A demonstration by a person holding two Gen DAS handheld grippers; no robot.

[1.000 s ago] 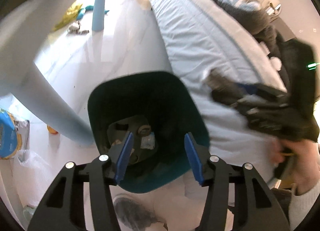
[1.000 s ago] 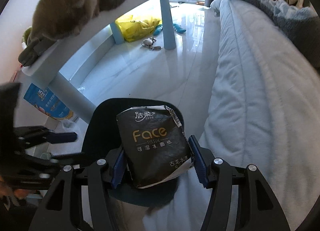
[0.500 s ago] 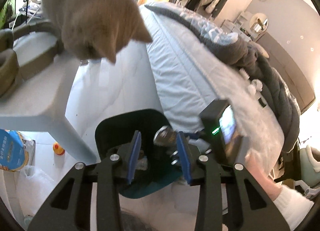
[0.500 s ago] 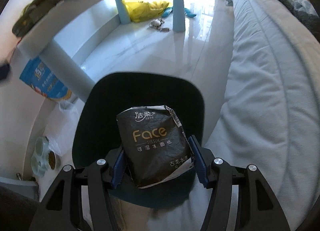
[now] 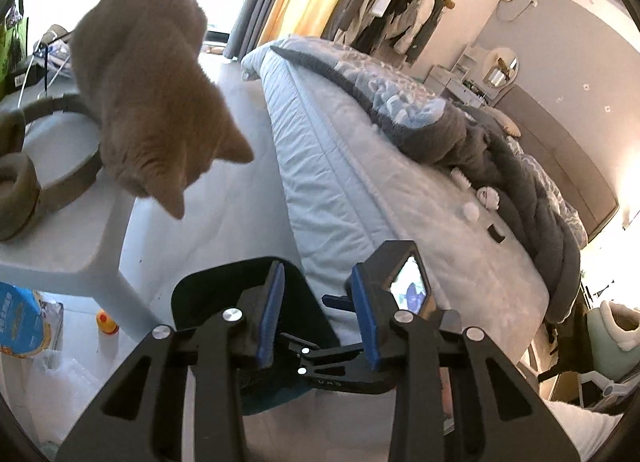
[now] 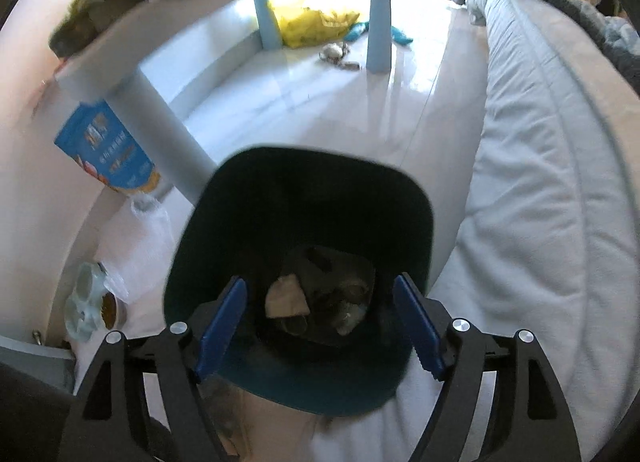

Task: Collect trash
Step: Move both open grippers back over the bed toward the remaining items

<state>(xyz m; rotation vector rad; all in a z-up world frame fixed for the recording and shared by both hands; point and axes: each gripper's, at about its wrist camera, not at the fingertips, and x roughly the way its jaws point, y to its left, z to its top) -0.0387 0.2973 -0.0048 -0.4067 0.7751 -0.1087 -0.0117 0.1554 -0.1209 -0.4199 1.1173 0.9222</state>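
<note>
A dark teal bin (image 6: 280,213) stands on the floor between the table and the bed. Loose trash with a tan scrap (image 6: 288,298) lies on its bottom. My right gripper (image 6: 322,326) hangs right over the bin's mouth; its jaws are opening and nothing is between the blue pads. My left gripper (image 5: 318,318) is higher up, above the bin (image 5: 208,294). Its pads stand a narrow gap apart with nothing between them. Behind that gap shows the right gripper's body with its small screen (image 5: 408,288).
A tan cat (image 5: 152,101) leans over the edge of the light blue table (image 5: 60,238), beside headphones (image 5: 24,181). The bed (image 5: 360,181) runs along the right. A blue bag (image 6: 108,149), a pet bowl (image 6: 92,306) and a yellow bag (image 6: 312,21) lie on the floor.
The right jaws have spread and the black tissue pack they held is gone from between them. The left gripper has risen, tilted up and narrowed its jaws.
</note>
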